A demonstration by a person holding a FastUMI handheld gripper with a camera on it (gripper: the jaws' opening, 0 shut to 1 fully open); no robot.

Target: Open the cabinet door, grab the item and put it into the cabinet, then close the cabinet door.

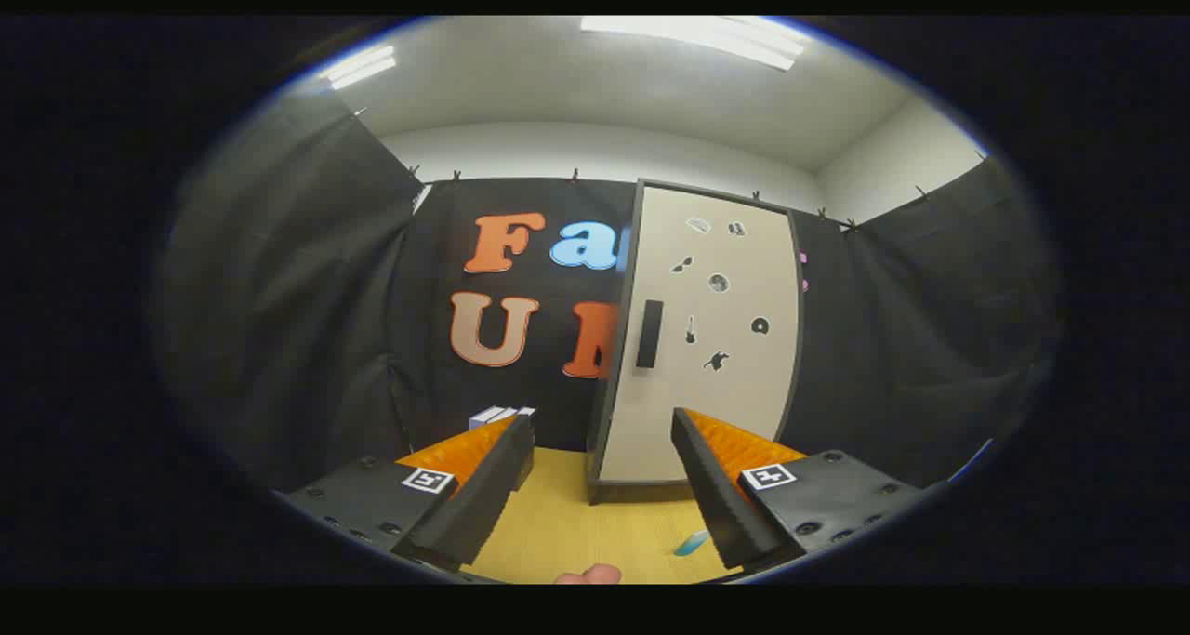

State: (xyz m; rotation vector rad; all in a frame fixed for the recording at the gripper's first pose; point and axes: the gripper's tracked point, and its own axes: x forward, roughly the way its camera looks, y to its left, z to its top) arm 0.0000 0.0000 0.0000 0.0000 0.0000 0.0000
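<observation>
The claw point(602, 486) is spread wide with nothing between its fingers, held above the yellow wooden surface point(576, 523) and facing the cabinet point(697, 337). The cabinet stands upright just beyond the fingers, its pale door point(716, 393) closed, a dark handle point(649, 334) near the door's left edge and small stickers scattered across it. A small light-blue item point(691, 543) lies on the surface beside the right finger point(720, 486), and some white books point(500, 416) sit farther back past the left finger.

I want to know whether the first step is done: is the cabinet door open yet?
No, the cabinet door sits flush in its dark frame with its black handle untouched, and the gripper hangs ahead of it, jaws apart and empty.
</observation>
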